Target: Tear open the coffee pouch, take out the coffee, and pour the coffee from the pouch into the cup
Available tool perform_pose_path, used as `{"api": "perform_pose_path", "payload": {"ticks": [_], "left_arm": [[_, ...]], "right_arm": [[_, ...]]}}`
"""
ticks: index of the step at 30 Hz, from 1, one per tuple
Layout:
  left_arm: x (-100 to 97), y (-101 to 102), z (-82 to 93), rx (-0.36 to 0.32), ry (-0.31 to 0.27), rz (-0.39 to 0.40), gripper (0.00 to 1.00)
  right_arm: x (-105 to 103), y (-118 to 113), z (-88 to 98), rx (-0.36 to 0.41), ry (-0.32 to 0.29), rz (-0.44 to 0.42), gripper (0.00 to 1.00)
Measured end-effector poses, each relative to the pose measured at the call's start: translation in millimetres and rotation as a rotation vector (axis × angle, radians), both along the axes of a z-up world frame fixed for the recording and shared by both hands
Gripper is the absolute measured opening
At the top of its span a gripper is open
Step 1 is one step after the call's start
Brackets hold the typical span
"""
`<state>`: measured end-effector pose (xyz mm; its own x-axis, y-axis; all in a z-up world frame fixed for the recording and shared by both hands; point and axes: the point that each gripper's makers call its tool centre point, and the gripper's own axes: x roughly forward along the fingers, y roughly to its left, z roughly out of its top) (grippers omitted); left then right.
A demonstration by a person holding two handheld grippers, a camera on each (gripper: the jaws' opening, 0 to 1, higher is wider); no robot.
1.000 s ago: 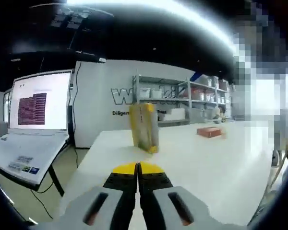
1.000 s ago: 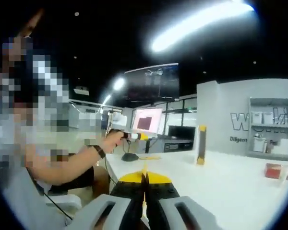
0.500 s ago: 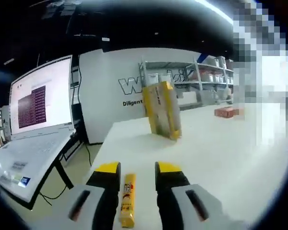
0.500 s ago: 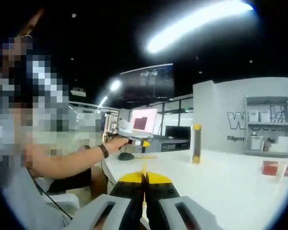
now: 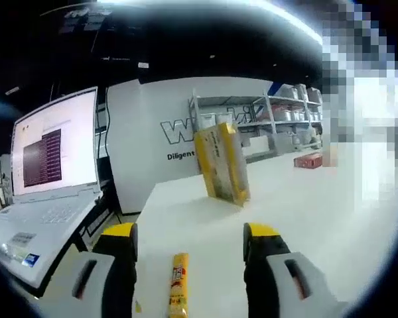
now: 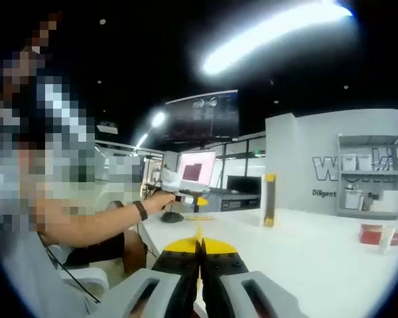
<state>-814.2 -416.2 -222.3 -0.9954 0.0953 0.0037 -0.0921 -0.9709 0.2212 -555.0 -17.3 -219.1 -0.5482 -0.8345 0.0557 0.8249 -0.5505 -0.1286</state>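
Observation:
A slim yellow coffee stick pouch (image 5: 178, 286) lies flat on the white table (image 5: 305, 225), between the wide-apart jaws of my left gripper (image 5: 190, 232), which is open and touches nothing. A tall yellow box (image 5: 222, 165) stands upright further along the table. My right gripper (image 6: 200, 248) is shut, raised above the table's near edge. In the right gripper view a person's hand holds the left gripper (image 6: 196, 197) over the far left of the table, with the coffee stick (image 6: 199, 217) under it and the yellow box (image 6: 270, 199) to the right.
An open laptop (image 5: 50, 165) sits on a stand left of the table. A small red box (image 5: 308, 160) rests at the far end of the table (image 6: 305, 258), also visible as the red box (image 6: 375, 233). A dark mouse (image 6: 171, 216) lies near the hand. Shelving (image 5: 278, 129) lines the back wall.
The left gripper went from shut to open and spread wider; the coffee stick now lies loose on the table between its jaws. The right gripper stayed shut and barely moved.

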Motion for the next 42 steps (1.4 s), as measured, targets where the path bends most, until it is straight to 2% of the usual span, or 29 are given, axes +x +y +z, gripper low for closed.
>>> {"api": "perform_pose_path", "payload": {"ticks": [2, 3, 4, 6, 7, 10, 11, 12, 14, 18, 19, 20, 21, 22, 23, 24, 26, 28, 29, 32, 33, 34, 36, 38, 41, 42], "left_arm": [[1.0, 0, -0.6, 0.023, -0.011, -0.004, 0.48], [1.8, 1, -6.5, 0.076, -0.056, -0.014, 0.36], [2.5, -3, -10.1, 0.114, -0.085, 0.008, 0.28], [0.2, -8, -6.4, 0.075, -0.061, 0.017, 0.09], [2.9, -7, -11.9, 0.103, -0.096, 0.023, 0.04], [8.1, -4, -14.6, 0.133, -0.116, 0.028, 0.03], [11.5, -1, -17.4, 0.162, -0.133, 0.031, 0.03], [14.8, 3, -20.3, 0.23, -0.16, 0.027, 0.02], [19.0, 5, -18.9, 0.262, -0.145, 0.021, 0.02], [18.1, 2, -20.1, 0.277, -0.145, 0.012, 0.03], [18.3, 3, -17.9, 0.267, -0.126, 0.006, 0.03], [17.8, 1, -12.5, 0.228, -0.085, 0.004, 0.03], [20.5, 1, -11.5, 0.214, -0.07, 0.01, 0.05], [24.2, 3, -13.0, 0.223, -0.073, 0.009, 0.13], [21.4, 3, -9.7, 0.238, -0.058, -0.002, 0.28], [18.5, 2, -4.0, 0.222, -0.023, -0.001, 0.43], [15.0, 0, -0.9, 0.203, -0.011, 0.004, 0.54], [11.9, -5, 7.8, 0.149, 0.047, 0.022, 0.67], [10.0, -4, 3.7, 0.153, 0.027, 0.02, 0.74], [1.8, -10, -3.4, 0.176, -0.02, 0.017, 0.77], [4.6, -7, -6.0, 0.18, -0.032, 0.016, 0.76], [6.1, -6, -7.2, 0.187, -0.039, 0.015, 0.73], [10.2, -5, -11.5, 0.189, -0.064, 0.019, 0.51], [17.0, -6, -14.2, 0.158, -0.072, 0.034, 0.25], [16.6, -7, -14.7, 0.156, -0.081, 0.035, 0.03], [17.4, -7, -15.7, 0.176, -0.088, 0.037, 0.04]], "right_arm": [[-1, 0, -0.2, 0.0, 0.001, 0.001, 0.01], [-1, 0, -0.2, 0.0, 0.002, 0.0, 0.01], [-1, 1, -0.2, 0.0, 0.002, 0.0, 0.01], [-2, 1, 0.2, 0.0, 0.003, -0.001, 0.01], [-2, 2, 0.5, 0.0, 0.004, -0.002, 0.01], [-3, 3, 0.8, 0.0, 0.005, -0.003, 0.01], [-3, 3, 0.7, 0.001, 0.005, -0.003, 0.01], [-3, 3, 0.7, 0.002, 0.006, -0.004, 0.01], [-3, 3, 0.9, 0.002, 0.006, -0.003, 0.01], [-2, 4, 2.8, 0.002, 0.012, -0.006, 0.01], [-2, 4, 3.3, 0.001, 0.013, -0.006, 0.01], [-2, 5, 3.6, -0.001, 0.014, -0.006, 0.01], [-2, 6, 3.4, -0.002, 0.013, -0.007, 0.01], [-2, 6, 2.9, -0.003, 0.012, -0.008, 0.01], [-3, 6, 2.3, -0.004, 0.011, -0.008, 0.01], [-4, 6, 1.7, -0.006, 0.008, -0.006, 0.01], [-5, 6, 1.3, -0.005, 0.006, -0.005, 0.01], [-4, 5, 3.0, -0.002, 0.012, -0.006, 0.01], [-3, 5, 5.0, -0.003, 0.016, -0.006, 0.01], [0, 6, 9.6, -0.007, 0.027, -0.006, 0.01], [0, 7, 10.2, -0.007, 0.029, -0.007, 0.01], [0, 7, 10.5, -0.007, 0.029, -0.007, 0.01], [-1, 8, 10.5, -0.007, 0.029, -0.009, 0.01], [-1, 8, 10.0, -0.006, 0.028, -0.011, 0.01], [-2, 9, 10.3, -0.007, 0.028, -0.011, 0.01], [-2, 9, 10.2, -0.007, 0.028, -0.011, 0.01]]}}
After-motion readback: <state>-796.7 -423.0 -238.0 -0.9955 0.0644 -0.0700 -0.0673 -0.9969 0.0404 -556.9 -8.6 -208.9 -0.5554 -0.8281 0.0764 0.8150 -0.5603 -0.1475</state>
